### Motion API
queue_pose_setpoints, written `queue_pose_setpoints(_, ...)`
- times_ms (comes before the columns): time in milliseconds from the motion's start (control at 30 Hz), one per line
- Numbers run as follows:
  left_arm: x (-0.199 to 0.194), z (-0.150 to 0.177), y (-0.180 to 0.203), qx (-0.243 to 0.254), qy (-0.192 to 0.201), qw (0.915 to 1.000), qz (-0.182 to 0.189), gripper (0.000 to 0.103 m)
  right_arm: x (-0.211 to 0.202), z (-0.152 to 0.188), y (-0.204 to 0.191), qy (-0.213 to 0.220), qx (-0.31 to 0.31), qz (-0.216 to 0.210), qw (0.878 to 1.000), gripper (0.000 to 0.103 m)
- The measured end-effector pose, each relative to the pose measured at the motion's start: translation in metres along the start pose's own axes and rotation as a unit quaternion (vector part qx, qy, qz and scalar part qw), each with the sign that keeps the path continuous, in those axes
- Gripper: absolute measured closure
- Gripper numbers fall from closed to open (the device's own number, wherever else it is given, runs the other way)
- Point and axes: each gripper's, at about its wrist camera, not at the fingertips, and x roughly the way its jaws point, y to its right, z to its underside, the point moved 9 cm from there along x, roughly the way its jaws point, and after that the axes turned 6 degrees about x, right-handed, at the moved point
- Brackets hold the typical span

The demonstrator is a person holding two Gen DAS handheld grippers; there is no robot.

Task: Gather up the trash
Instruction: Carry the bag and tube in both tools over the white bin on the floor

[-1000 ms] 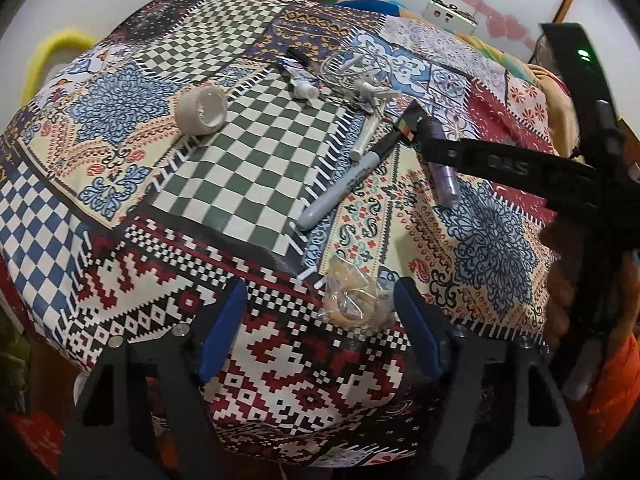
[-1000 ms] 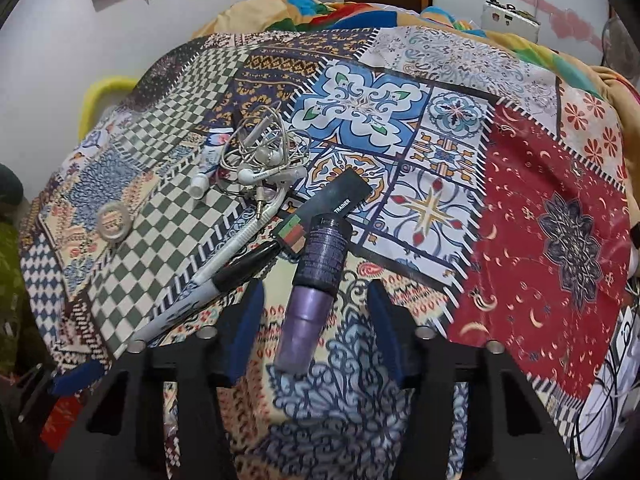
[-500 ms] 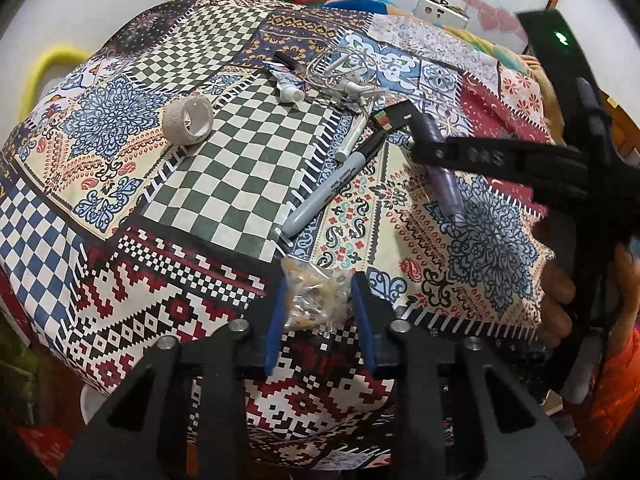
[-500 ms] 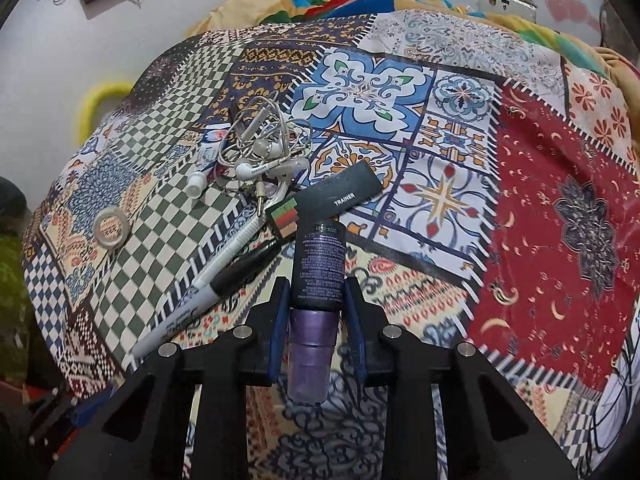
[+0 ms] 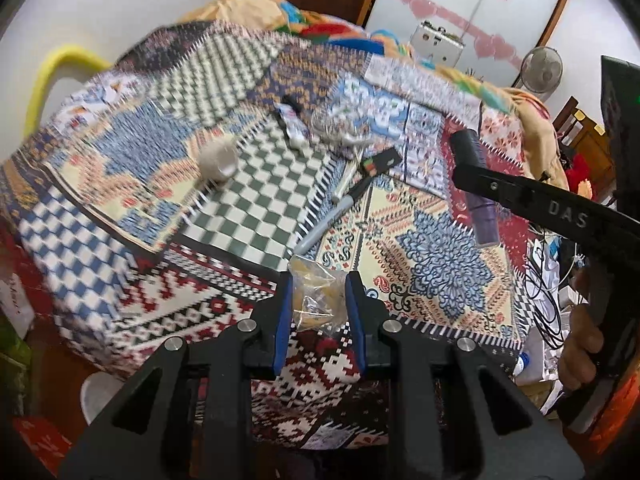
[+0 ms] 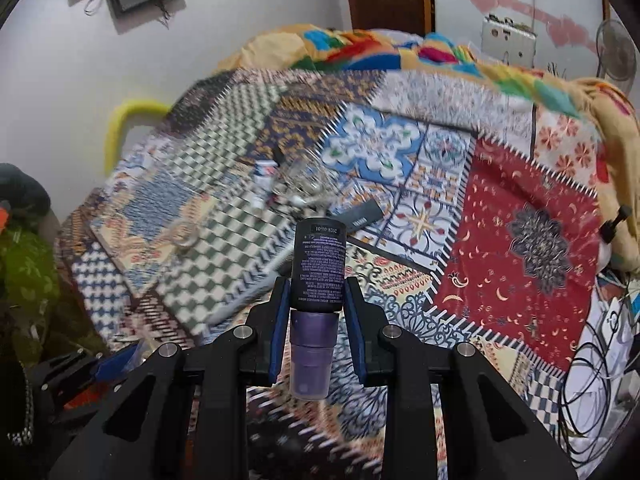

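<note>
Left wrist view: left gripper [image 5: 316, 300] has its blue fingers [image 5: 282, 320] clamped on a crumpled clear plastic wrapper [image 5: 314, 296], held clear above the near edge of the patchwork bedspread [image 5: 448, 256]. Beyond on the bed: marker pen [image 5: 328, 220], tape roll [image 5: 218, 156] to the left, tangled white earphones [image 5: 340, 130] farther back. Right wrist view: right gripper [image 6: 316, 300] fingers [image 6: 278, 324] clamped on a purple spray bottle [image 6: 316, 276], dark body pointing away, lifted off the bedspread. A hand [image 5: 580, 340] holds the right gripper's handle at far right.
</note>
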Motion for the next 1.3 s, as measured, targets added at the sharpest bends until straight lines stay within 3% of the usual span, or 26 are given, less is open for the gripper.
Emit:
queue_pose_setpoints(467,-0.136,0.011,-0.041,-0.016,0.075,0.9954,-0.058,0.078,-0.099,0.004,-0.089,0.069,-0.052,-0.042,0.995,0.079)
queue_pose_setpoints(733,-0.2,0.035,-0.077,-0.038,0.104,0.9886,-0.102,0.078,-0.128,0.021,-0.145,0.08,-0.073,-0.089,0.99,0.079)
queue_pose_setpoints(1033,-0.249,0.074,-0.129,-0.079,0.112,0.9788,-0.153,0.078,-0.138,0.051,-0.219,0.068,-0.121,-0.137,0.981,0.079)
queue_pose_setpoints(1300,-0.267,0.122,-0.181,-0.129,0.094,0.9688,-0.19,0.078,-0.123,0.086,-0.275,0.03,-0.164,-0.164,0.972,0.079)
